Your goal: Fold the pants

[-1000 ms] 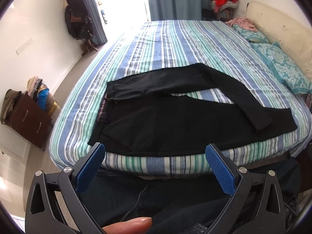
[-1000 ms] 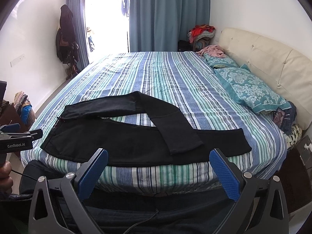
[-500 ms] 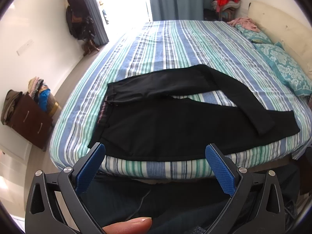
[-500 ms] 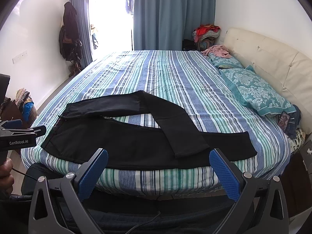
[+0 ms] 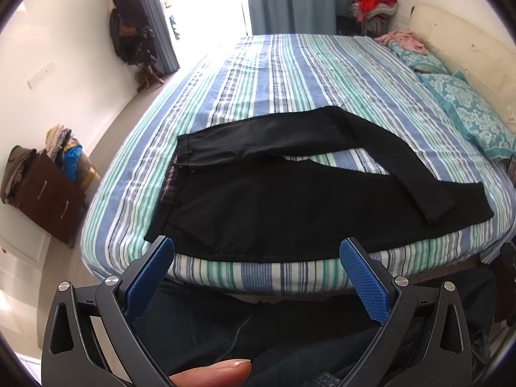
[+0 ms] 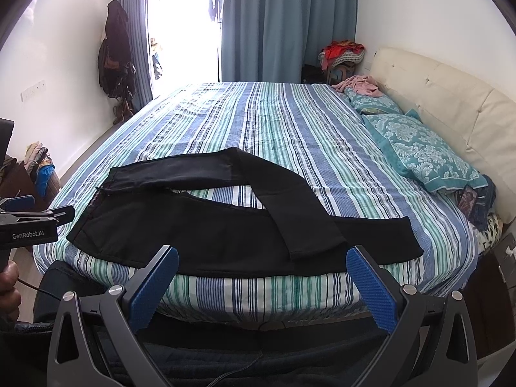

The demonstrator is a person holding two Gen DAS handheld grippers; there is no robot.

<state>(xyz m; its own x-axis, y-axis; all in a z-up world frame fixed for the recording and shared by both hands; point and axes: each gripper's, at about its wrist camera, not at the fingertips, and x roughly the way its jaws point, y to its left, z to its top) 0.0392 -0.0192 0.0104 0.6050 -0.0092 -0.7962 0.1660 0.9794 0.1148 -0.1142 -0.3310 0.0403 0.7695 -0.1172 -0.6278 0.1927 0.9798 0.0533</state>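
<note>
Black pants (image 5: 258, 206) are spread ahead of the wide-open, empty left gripper (image 5: 256, 267) and right gripper (image 6: 261, 279); limp, light fabric is best pinched at the hems.

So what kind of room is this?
It looks like a bedroom at home. There is a big bed with striped sheets, a teal pillow by the padded headboard, and blue curtains at the window. Black pants lie on the bed.

One pants (image 5: 258, 206), one bed (image 5: 290, 71), two pillows (image 6: 425, 151), two grippers (image 5: 254, 251) (image 6: 262, 259), one dresser (image 5: 48, 193), one headboard (image 6: 451, 106).
</note>
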